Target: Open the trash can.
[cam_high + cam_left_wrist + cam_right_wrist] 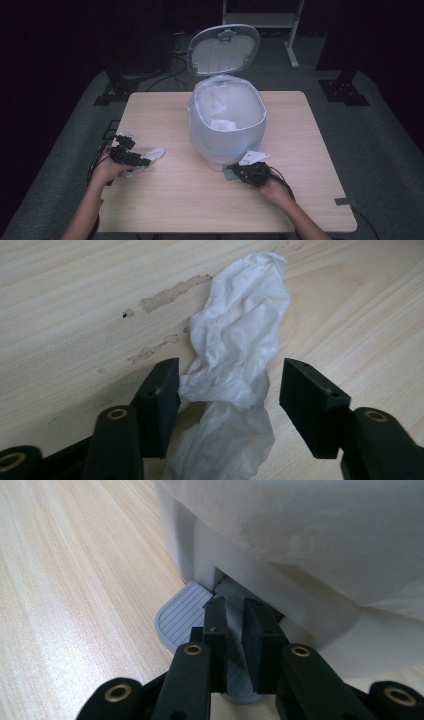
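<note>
While the crumpled white tissue [235,340] lies flat on the bench [165,200] near its left edge, the left tongs [227,385] straddle it, half-open, one pad brushing the paper, the other clear, so nothing is gripped yet; they are placed to pinch it up. Rightward stands the lined bin [227,120], lid [223,49] raised. At its foot the right tongs [234,625], nearly closed, press down on the grey pedal [180,615], which likely is what props the lid open for the tissue.
</note>
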Tool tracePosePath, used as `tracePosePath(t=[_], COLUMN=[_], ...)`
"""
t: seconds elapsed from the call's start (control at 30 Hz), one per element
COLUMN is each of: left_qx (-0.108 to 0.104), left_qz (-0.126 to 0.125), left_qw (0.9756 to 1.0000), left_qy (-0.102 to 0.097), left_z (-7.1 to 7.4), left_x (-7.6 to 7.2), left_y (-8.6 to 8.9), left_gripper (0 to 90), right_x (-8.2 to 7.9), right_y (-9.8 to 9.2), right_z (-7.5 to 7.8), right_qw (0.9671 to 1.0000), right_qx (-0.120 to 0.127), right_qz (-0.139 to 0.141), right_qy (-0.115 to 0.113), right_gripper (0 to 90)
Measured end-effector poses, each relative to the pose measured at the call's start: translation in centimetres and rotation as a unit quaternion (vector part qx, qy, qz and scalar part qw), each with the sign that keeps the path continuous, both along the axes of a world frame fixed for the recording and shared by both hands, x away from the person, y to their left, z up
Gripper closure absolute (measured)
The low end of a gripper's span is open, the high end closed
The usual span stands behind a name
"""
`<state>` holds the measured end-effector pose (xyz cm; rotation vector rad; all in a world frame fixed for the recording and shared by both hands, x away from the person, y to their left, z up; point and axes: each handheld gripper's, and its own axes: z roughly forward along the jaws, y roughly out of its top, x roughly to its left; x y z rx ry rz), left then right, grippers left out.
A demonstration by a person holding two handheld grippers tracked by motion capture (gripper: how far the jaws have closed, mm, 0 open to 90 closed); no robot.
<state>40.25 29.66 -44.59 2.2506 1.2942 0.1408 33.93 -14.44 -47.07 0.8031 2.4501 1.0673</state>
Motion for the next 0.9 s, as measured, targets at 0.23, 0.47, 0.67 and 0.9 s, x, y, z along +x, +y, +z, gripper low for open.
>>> tracePosePath(t=[0.23, 0.47, 0.67, 0.9], left_qx=[0.005, -0.005, -0.009, -0.008], left_qz=[-0.003, 0.003, -0.003, -0.02], left_qw=[1.0, 1.0, 0.9999, 0.9998], left_qy=[0.0, 0.005, 0.008, 0.003], left_z=[-0.27, -0.3, -0.35, -0.47], left_x=[-0.08, -0.26, -0.42, -0.75], left_y=[-0.06, -0.02, -0.11, -0.32], left_gripper=[49.4, 60.4, 69.1, 79.9], right_x=[0.01, 0.0, 0.0, -0.01], right_y=[0.0, 0.01, 0.01, 0.03], right_z=[0.01, 0.01, 0.01, 0.01], right_qw=[1.0, 1.0, 1.0, 1.0], right_qx=[-0.001, -0.001, -0.001, -0.001], right_qz=[0.001, 0.001, 0.001, 0.001], right_qy=[0.0, 0.0, -0.001, -0.002], right_gripper=[80.0, 80.0, 79.9, 79.9])
